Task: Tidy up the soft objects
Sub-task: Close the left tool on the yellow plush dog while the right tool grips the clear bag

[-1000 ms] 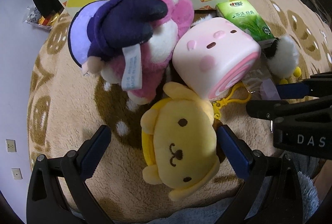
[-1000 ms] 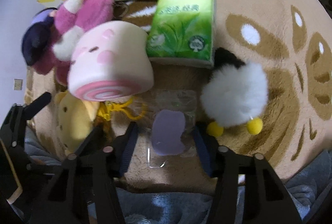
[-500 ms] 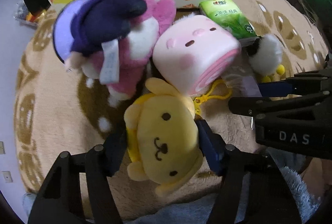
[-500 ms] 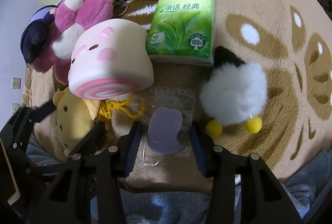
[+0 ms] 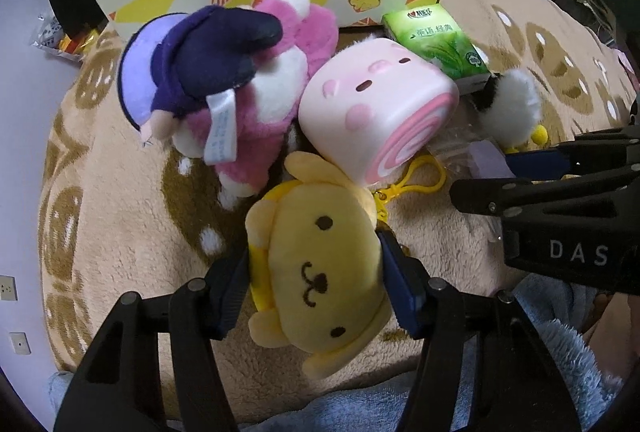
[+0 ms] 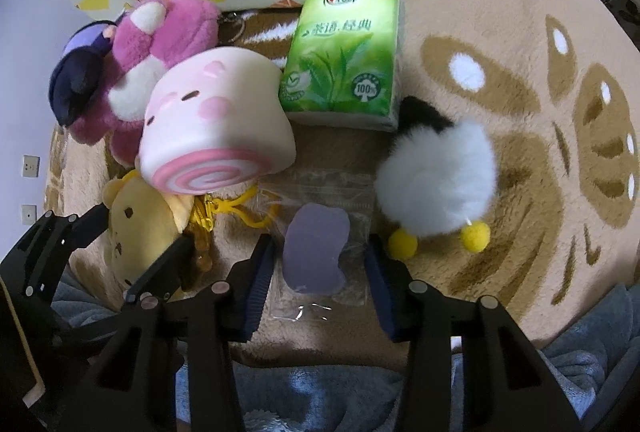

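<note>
While the left gripper [image 5: 314, 280] stays clamped on the yellow plush dog [image 5: 316, 268] at six o'clock, lift it slowly so its clip [image 5: 416, 179] clears the pink roll toy [image 5: 376, 111]; the right gripper [image 6: 318, 268] only straddles the bagged purple piece [image 6: 316, 252].

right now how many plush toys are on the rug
4. Yellow dog plush between the left tongs; pink bear by the box with the navy-and-lilac plush lying on it; white fluffy one beside the tissue pack. More may be hidden.
</note>
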Demonstrator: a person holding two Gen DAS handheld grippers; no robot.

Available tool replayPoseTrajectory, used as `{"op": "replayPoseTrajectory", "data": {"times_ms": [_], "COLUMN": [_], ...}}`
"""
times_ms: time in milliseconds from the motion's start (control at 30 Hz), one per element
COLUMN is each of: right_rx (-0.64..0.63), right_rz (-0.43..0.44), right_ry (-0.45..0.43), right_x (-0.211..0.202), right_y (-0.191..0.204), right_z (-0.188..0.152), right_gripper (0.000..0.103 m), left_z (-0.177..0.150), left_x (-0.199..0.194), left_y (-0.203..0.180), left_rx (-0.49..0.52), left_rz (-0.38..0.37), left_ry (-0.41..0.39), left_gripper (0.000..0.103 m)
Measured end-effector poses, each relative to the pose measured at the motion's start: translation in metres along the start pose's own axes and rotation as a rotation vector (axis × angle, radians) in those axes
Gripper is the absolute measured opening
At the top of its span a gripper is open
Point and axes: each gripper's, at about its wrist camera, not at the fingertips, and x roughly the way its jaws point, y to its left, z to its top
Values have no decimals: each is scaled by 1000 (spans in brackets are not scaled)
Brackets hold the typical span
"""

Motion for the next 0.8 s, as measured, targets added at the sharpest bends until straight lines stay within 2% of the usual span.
{"op": "replayPoseTrajectory", "data": {"times_ms": [300, 533, 700, 800], "right_rx": [8, 24, 13, 4], "right_rz": [47, 87, 81, 76], "right_ry": [-70, -148, -212, -218], "right_x": [-33, -66, -87, -92], "right_y": [-11, -29, -35, -37], "right_z": [-12, -25, -34, -35], "right_gripper": [47, 45, 41, 39], "left_z": [-8, -10, -9, -8], "left_x": [-44, -59, -69, -70], "left_y": [-12, -6, 4, 11], "left_rx": [38, 29, -4, -30], "left_rz": [47, 56, 92, 82], "left_ry": [-147, -189, -236, -237], "left_gripper": [60, 60, 60, 60]}}
